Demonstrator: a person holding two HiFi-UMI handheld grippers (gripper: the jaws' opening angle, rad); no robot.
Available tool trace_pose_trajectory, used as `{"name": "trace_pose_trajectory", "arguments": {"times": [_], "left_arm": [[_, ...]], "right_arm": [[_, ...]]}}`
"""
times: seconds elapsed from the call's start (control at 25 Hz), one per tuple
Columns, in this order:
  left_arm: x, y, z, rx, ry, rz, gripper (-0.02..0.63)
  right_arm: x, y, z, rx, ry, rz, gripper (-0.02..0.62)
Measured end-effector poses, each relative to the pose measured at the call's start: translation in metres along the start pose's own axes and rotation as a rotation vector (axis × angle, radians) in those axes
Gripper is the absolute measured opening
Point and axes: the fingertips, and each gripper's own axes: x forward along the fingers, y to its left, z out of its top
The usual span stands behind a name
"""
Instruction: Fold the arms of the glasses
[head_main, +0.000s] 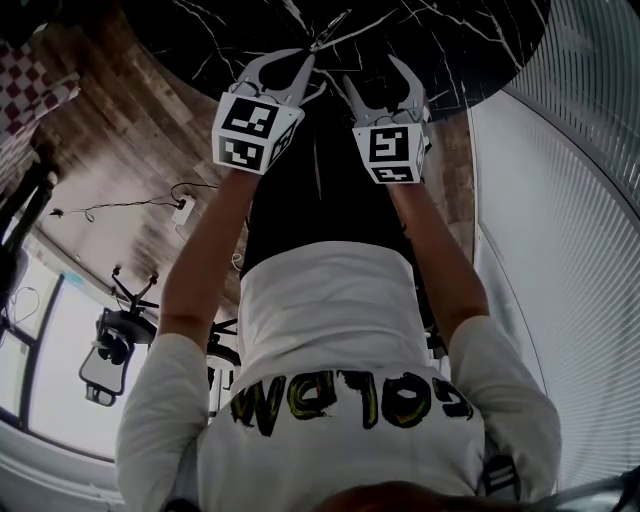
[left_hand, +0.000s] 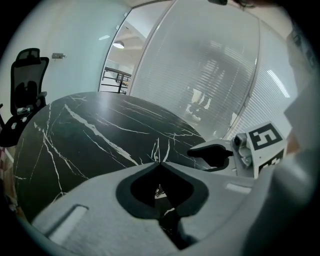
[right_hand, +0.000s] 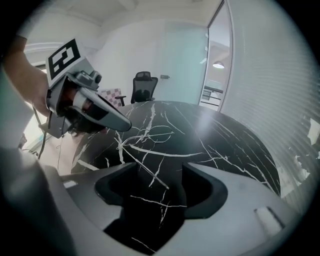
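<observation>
— The glasses (right_hand: 150, 134) lie on the bench (right_hand: 225, 145), seemingly pinched at the frame by the closed fingers of the left gripper (left_hand: 159, 162).
— One unfolded arm (right_hand: 142, 164) is straddled, untouched, by the wide-open fingers of the right gripper (right_hand: 160, 167); if pushed askew, it could be bent.

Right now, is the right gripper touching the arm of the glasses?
Apart. In the right gripper view the right gripper stands open, and the glasses arm ends in the gap, dark table showing on both sides.
</observation>
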Motion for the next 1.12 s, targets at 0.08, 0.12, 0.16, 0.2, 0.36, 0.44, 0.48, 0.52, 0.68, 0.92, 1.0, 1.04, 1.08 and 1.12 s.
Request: {"name": "trace_pose_trajectory", "arguments": {"times": [0.08,0.12,0.16,0.2,0.36,0.44,0.48,0.52,0.68,0.92,1.0,1.04,1.08,1.12], "left_arm": [[0.001,-0.001,-0.001,-0.003,0.002,-0.003,0.006],[0.001,-0.002,-0.001,-0.004,0.003,-0.006,0.005],[0.001,-0.003,-0.001,-0.006,0.003,-0.010,0.006],[0.001,-0.004,-0.001,-0.008,0.004,-0.014,0.005],[0.002,-0.008,-0.002,-0.009,0.012,-0.033,0.006],[0.003,-0.012,-0.003,-0.007,0.018,-0.044,0.006],[0.003,-0.013,-0.003,-0.005,0.020,-0.049,0.006],[0.002,-0.014,-0.003,-0.005,0.022,-0.053,0.005],[0.004,-0.020,-0.006,-0.006,0.033,-0.075,0.006],[0.005,-0.028,-0.008,-0.006,0.050,-0.105,0.006],[0.006,-0.030,-0.008,-0.001,0.051,-0.112,0.006],[0.006,-0.031,-0.008,0.003,0.051,-0.116,0.006],[0.007,-0.032,-0.008,0.007,0.051,-0.119,0.006],[0.007,-0.033,-0.009,0.009,0.052,-0.123,0.006]], "right_arm": [[0.003,-0.004,0.003,-0.004,-0.006,-0.006,0.270],[0.004,-0.005,0.005,-0.005,-0.009,-0.009,0.270],[0.005,-0.006,0.006,-0.006,-0.010,-0.010,0.270],[0.007,-0.007,0.008,-0.005,-0.011,-0.011,0.270],[0.012,-0.011,0.014,-0.007,-0.019,-0.017,0.270],[0.015,-0.011,0.016,-0.006,-0.022,-0.018,0.268],[0.016,-0.011,0.017,-0.004,-0.024,-0.018,0.270],[0.017,-0.011,0.018,-0.003,-0.025,-0.017,0.270],[0.020,-0.013,0.022,-0.007,-0.027,-0.021,0.268],[0.022,-0.015,0.025,-0.008,-0.030,-0.025,0.268],[0.023,-0.015,0.024,-0.009,-0.027,-0.026,0.268],[0.023,-0.015,0.023,-0.007,-0.023,-0.026,0.268],[0.023,-0.015,0.021,-0.004,-0.017,-0.026,0.268],[0.022,-0.016,0.019,-0.001,-0.011,-0.025,0.268]]}}
